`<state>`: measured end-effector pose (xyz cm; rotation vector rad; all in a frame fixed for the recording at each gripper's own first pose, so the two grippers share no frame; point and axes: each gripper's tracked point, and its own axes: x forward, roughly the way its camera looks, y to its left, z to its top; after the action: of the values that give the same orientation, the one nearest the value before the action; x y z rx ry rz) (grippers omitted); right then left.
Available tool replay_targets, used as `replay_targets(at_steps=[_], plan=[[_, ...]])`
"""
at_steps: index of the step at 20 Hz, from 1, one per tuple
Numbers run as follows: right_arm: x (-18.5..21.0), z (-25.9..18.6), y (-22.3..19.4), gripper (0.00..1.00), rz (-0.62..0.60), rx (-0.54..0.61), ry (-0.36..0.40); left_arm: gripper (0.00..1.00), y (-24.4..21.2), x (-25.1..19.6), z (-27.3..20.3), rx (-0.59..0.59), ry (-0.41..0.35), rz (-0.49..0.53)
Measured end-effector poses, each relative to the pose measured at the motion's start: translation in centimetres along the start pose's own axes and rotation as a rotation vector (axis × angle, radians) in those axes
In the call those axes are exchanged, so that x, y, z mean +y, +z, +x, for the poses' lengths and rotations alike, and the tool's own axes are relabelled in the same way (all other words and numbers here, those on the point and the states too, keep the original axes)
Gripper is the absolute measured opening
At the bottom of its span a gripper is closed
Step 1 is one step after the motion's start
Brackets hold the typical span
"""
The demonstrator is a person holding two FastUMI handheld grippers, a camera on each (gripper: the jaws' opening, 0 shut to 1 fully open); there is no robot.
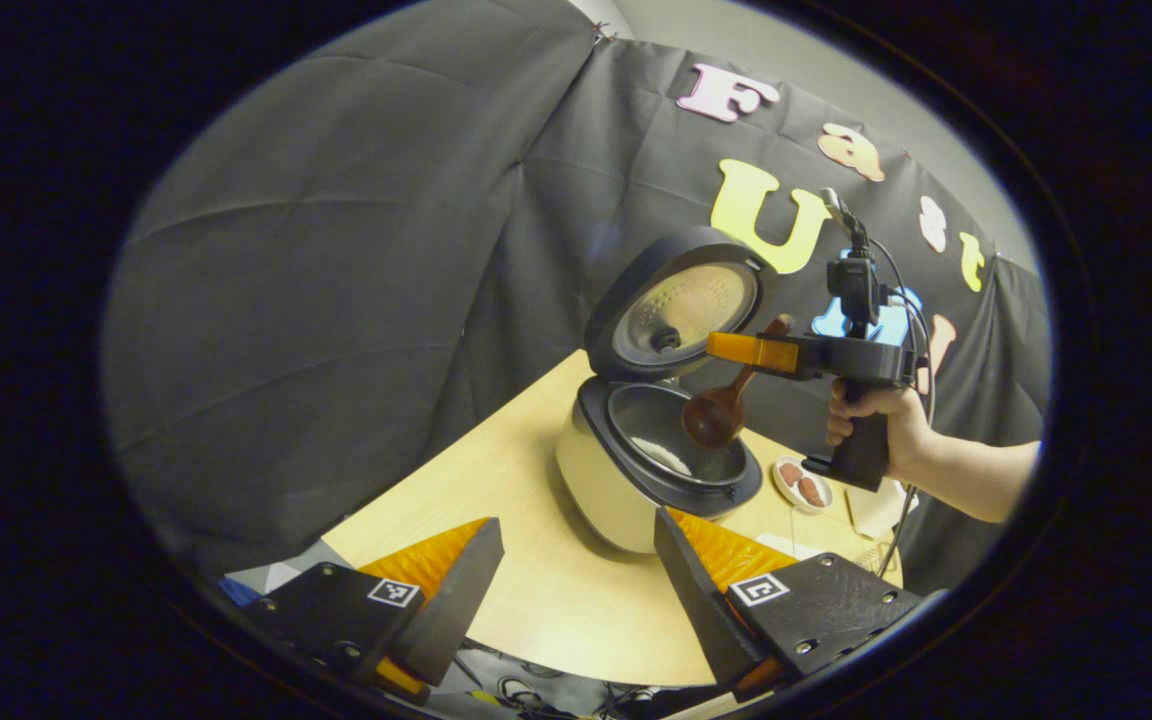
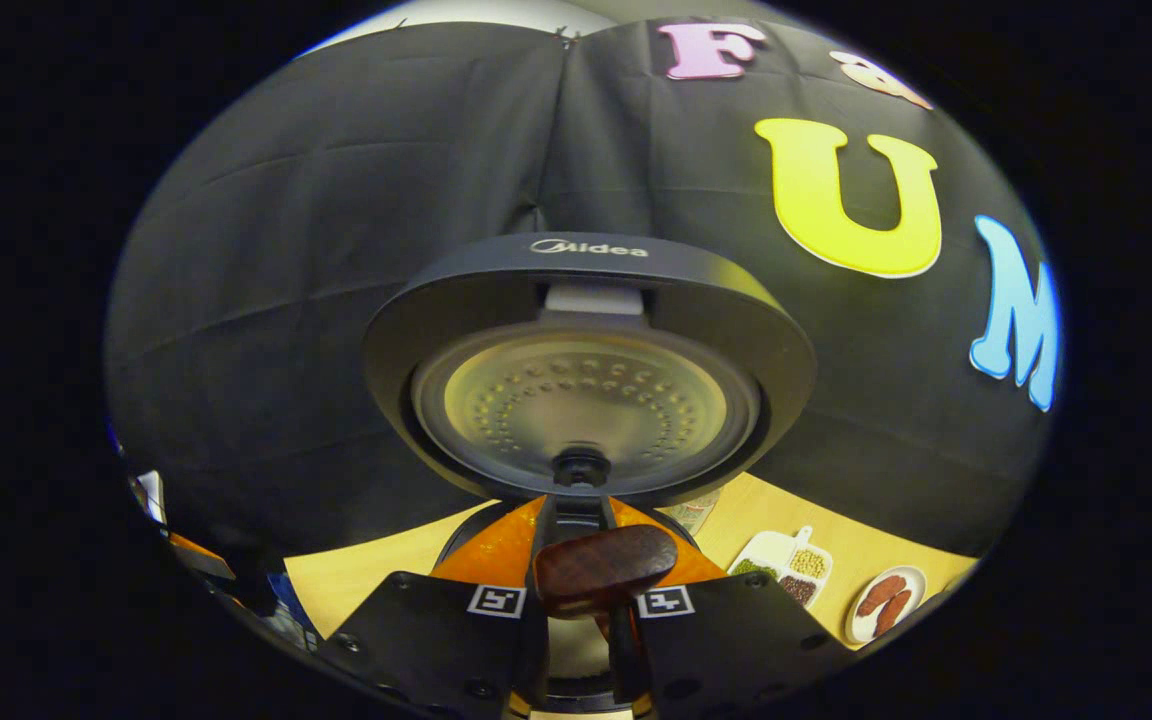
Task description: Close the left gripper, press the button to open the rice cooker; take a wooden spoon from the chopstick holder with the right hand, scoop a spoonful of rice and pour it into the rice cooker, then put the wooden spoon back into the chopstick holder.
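From my left gripper view, the rice cooker stands on the pale wooden table with its lid swung up and back, a small patch of white rice lying in the dark inner pot. My left gripper hangs low in front of the cooker with its fingers spread wide and nothing between them. Across the table, a hand holds my right gripper level above the pot. Its fingers are pinched narrow on the handle of the wooden spoon, which hangs bowl-down just over the pot's opening; I cannot tell whether the bowl carries any rice. A small white dish with reddish pieces sits on the table just beyond the cooker.

In my right gripper view, the spoon's dark handle end sits clamped between the two fingers, with the raised lid's round inner plate straight ahead. A divided tray of grains and the white dish lie on the table at lower right.
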<state>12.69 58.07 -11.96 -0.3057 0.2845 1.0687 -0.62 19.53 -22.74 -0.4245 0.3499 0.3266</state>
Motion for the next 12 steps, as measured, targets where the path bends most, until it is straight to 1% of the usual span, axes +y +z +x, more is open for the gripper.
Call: replay_targets(at_steps=[1,2,4,7,10,12], plan=[[-0.2,-0.1,-0.1,0.22,-0.033,0.005,-0.021,0.96,-0.1,0.0,0.0,0.001,-0.002,0.0],[-0.8,-0.4,-0.3,0.22,-0.047,0.009,-0.045,0.96,0.0,0.1,0.0,0.0,-0.001,0.005],[-0.8,-0.8,-0.1,0.23,-0.014,-0.001,-0.037,0.96,-0.2,0.1,0.0,-0.001,0.001,0.016],[-1.8,-1.3,-0.9,0.24,0.087,0.028,-0.04,0.96,-0.5,-0.1,0.1,0.006,-0.01,0.007],[-2.8,-2.2,-0.1,0.23,0.237,0.01,-0.059,0.96,-0.3,-0.7,0.1,-0.003,-0.021,0.023],[-3.7,-3.2,0.7,0.23,0.308,-0.01,-0.071,0.96,-0.1,-1.3,0.1,-0.009,-0.031,0.041]])
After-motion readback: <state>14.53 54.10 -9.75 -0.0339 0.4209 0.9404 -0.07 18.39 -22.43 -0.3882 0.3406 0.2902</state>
